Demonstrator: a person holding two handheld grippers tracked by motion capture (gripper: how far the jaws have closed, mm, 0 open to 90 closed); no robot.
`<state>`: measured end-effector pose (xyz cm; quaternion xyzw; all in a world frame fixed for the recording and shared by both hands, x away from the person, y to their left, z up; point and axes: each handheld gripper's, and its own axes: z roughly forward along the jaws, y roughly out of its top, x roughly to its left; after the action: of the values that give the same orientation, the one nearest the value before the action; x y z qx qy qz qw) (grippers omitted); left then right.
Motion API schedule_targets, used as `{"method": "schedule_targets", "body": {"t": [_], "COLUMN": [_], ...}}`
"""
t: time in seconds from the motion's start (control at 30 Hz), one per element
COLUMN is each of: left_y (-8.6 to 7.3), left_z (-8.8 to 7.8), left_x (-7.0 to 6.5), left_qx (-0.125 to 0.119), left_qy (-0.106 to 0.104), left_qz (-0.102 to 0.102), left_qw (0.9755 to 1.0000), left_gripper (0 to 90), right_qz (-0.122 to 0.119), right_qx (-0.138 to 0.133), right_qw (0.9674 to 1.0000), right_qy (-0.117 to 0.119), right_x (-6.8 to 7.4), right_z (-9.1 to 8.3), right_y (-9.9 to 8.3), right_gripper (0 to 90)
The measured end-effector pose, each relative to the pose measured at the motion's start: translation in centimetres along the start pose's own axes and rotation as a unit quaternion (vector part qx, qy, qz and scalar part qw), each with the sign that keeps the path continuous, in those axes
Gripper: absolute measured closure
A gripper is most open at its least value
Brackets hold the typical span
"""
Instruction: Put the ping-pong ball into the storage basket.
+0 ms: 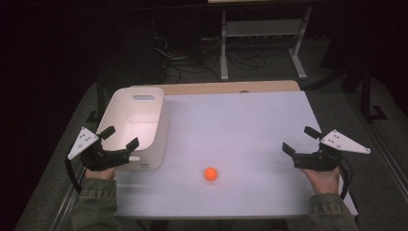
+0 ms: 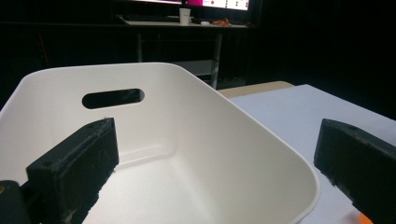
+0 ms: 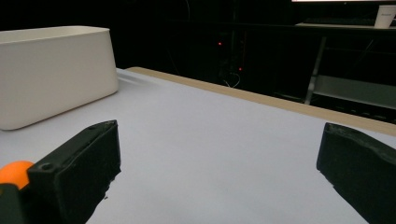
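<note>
A white plastic bin (image 1: 136,126) stands near the left edge of the table (image 1: 250,125), toward the far left corner. It is a deep, rounded tub with an oval handle slot (image 1: 144,97) cut in its far wall. In the left gripper view the inside of the bin (image 2: 187,140) is well lit, and the part of the floor that shows has nothing lying on it; the near part of the floor is hidden behind the jaws.

The orange ball (image 1: 210,173) lies on the bare white table top, outside the bin, near the front edge and about in the middle between the left and right edges. It is just to the right of the near right corner of the bin, but not touching it. In the right gripper view the ball (image 3: 14,172) shows at the lower left, partly hidden behind a jaw.

The left gripper (image 1: 120,137) is held over the near rim of the bin, close to the left edge of the table. Its jaws stand wide apart and nothing is between them. The right gripper (image 1: 300,139) is held near the right edge of the table, well apart from the ball. Its jaws are also spread wide and hold nothing. Each gripper is in a hand that comes in from the front edge, with a green sleeve (image 1: 96,202) at the wrist.
</note>
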<state>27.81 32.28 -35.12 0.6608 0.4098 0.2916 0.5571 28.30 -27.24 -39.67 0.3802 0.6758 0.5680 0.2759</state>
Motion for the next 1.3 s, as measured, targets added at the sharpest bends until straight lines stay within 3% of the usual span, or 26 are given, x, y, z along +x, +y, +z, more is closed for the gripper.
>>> {"method": "schedule_targets", "body": {"t": [0.73, 1.3], "left_y": [-0.2, 1.0], "left_z": [0.0, -0.1], "left_x": [0.1, -0.3], "left_qx": [0.004, 0.016], "left_qy": [0.003, -0.013], "left_qz": [-0.001, 0.019], "left_qw": [1.0, 0.9996], "left_gripper": [0.0, 0.0], "right_qz": [0.003, 0.0], "right_qx": [0.008, 0.018], "right_qw": [0.9999, 0.9998], "right_qy": [0.01, 0.012], "right_x": [0.2, 0.3], "right_z": [0.4, 0.7], "right_y": [-0.4, -0.6], "right_gripper": [0.0, 0.0]}}
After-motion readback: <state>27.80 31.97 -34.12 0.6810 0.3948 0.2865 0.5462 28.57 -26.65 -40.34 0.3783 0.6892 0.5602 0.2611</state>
